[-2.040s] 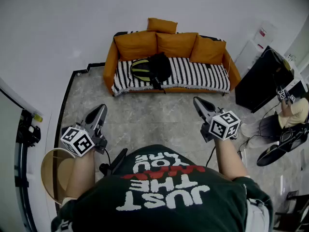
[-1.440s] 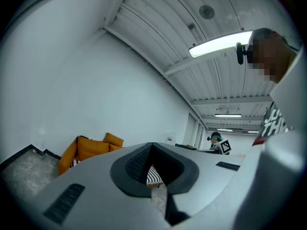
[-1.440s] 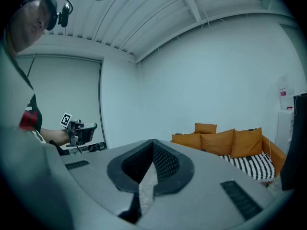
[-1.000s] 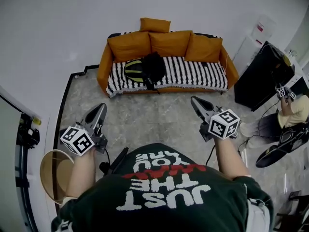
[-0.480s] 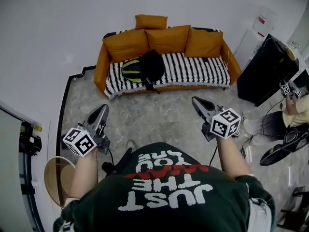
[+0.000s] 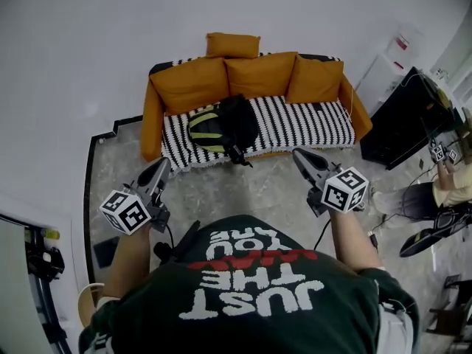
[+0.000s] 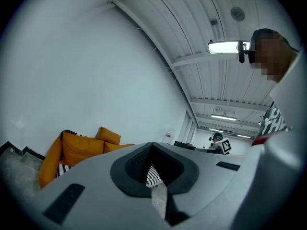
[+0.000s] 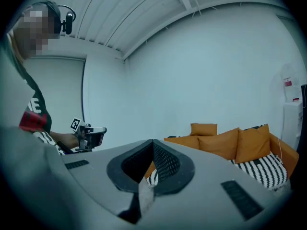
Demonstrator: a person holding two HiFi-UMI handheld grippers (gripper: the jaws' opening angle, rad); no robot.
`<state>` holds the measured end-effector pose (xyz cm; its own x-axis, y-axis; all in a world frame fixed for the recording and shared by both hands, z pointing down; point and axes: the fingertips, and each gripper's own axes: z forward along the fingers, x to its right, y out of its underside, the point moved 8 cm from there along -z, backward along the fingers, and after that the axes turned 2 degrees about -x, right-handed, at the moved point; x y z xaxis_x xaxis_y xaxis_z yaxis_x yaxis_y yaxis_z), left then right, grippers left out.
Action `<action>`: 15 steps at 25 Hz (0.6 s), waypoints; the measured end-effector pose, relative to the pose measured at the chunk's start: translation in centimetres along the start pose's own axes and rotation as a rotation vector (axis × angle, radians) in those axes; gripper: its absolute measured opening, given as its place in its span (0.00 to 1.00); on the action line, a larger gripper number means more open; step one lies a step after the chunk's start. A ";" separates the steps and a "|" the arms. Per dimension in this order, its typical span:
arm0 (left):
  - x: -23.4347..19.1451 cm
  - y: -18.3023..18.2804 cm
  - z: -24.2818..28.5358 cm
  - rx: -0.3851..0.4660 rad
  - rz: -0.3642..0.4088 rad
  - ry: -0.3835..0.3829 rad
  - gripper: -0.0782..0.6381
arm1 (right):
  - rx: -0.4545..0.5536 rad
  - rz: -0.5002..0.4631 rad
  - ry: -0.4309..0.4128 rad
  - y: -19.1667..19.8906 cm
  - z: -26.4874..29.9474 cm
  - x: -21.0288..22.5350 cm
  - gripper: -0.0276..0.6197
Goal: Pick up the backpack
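Observation:
The backpack (image 6: 221, 127), black with a yellow-green panel, lies on the striped seat of an orange sofa (image 6: 166, 87) in the head view. Both grippers are held out over the grey floor short of the sofa, well apart from the backpack. My left gripper (image 6: 161, 169) is below and left of the backpack, its jaws shut with nothing between them (image 7: 152, 143). My right gripper (image 6: 299, 155) is below and right of the backpack, also shut and empty (image 8: 153, 141). In both gripper views the jaws hide the backpack; only sofa cushions (image 7: 76, 150) (image 8: 240, 145) show.
A black cabinet (image 6: 402, 120) and a white unit (image 6: 387, 68) stand right of the sofa. A seated person (image 6: 435, 190) is at the far right. A black stand (image 6: 44, 264) and a round wooden stool (image 6: 88, 301) are at the left. Grey stone floor (image 6: 251, 179) lies before the sofa.
The sofa and backpack have come closer and lower in the head view as I moved toward them. Both grippers travelled forward with me and stayed shut.

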<state>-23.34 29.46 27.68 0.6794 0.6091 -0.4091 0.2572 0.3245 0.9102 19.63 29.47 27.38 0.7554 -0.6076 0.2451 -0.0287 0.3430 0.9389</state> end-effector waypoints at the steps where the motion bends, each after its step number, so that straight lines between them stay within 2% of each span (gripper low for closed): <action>1: -1.8 -1.0 0.6 -0.014 0.008 0.014 0.12 | 0.006 0.002 0.008 -0.9 1.8 -0.1 0.09; 4: -6.7 -3.5 1.9 -0.048 0.027 0.036 0.12 | 0.013 0.004 0.028 -3.1 6.7 -0.3 0.09; 7: -10.6 -4.8 3.4 -0.060 0.004 0.040 0.12 | -0.007 0.003 0.034 -4.2 10.6 0.3 0.09; 15: -16.5 -6.0 8.6 -0.108 -0.018 0.036 0.12 | -0.039 0.038 0.027 -5.4 17.8 4.9 0.09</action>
<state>-30.20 11.27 29.51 0.6495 0.6275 -0.4295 0.1926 0.4107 0.8912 11.84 11.87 27.82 0.7720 -0.5741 0.2730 -0.0326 0.3931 0.9189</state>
